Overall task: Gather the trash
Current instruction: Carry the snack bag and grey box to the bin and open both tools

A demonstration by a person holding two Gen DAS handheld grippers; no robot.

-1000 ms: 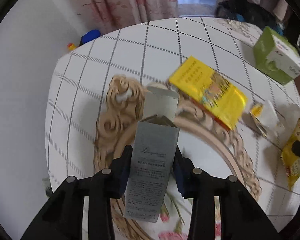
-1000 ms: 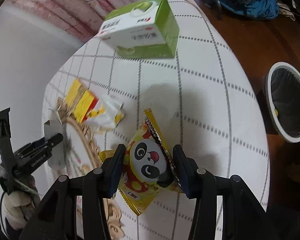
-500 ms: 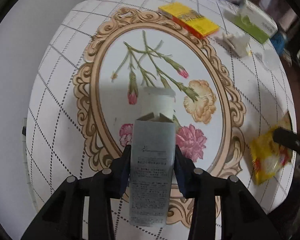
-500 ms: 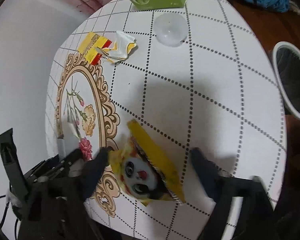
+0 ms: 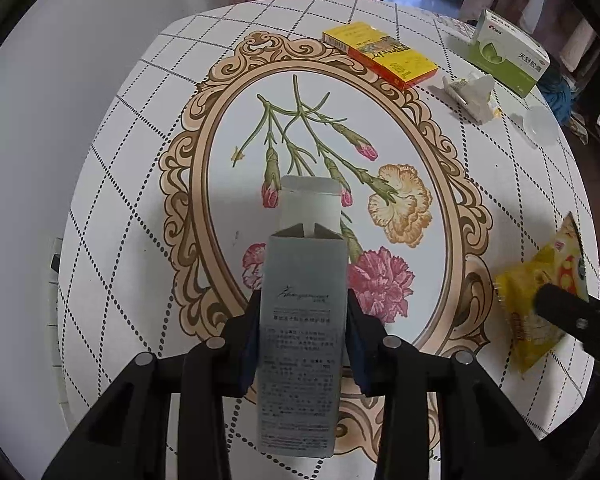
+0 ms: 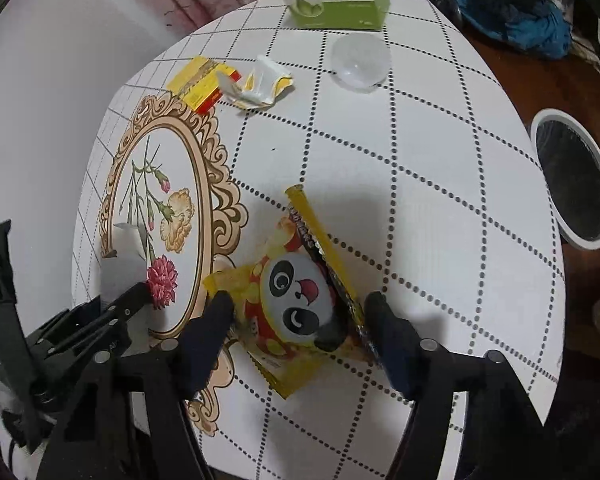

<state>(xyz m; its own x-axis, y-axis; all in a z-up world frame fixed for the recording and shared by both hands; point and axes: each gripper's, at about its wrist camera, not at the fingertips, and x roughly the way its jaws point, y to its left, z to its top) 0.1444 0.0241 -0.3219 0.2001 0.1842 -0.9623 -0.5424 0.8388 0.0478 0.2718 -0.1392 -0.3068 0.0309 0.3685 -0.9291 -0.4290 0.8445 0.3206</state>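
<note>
My left gripper [image 5: 302, 316] is shut on a tall grey carton [image 5: 300, 344] with its top flap open, held above the near end of the flowered tablecloth. A yellow panda snack bag [image 6: 300, 300] lies on the cloth near the front edge, between the spread fingers of my open right gripper [image 6: 298, 312]. From the left wrist the same snack bag [image 5: 540, 284] shows at the right, with a right finger over it. At the far end lie a yellow box [image 5: 380, 54], a crumpled wrapper [image 5: 468, 90] and a green and white box [image 5: 508, 54].
A white-rimmed bin [image 6: 572, 184] with a black liner stands on the floor right of the table. A clear plastic lid [image 6: 360, 62] lies near the green box. A white wall runs along the left. Blue cloth [image 6: 532, 28] sits on the brown floor beyond.
My right gripper, shut on the panda bag a second ago, has spread its fingers and drawn up and back. My left gripper has pulled back toward the near edge with the grey carton.
</note>
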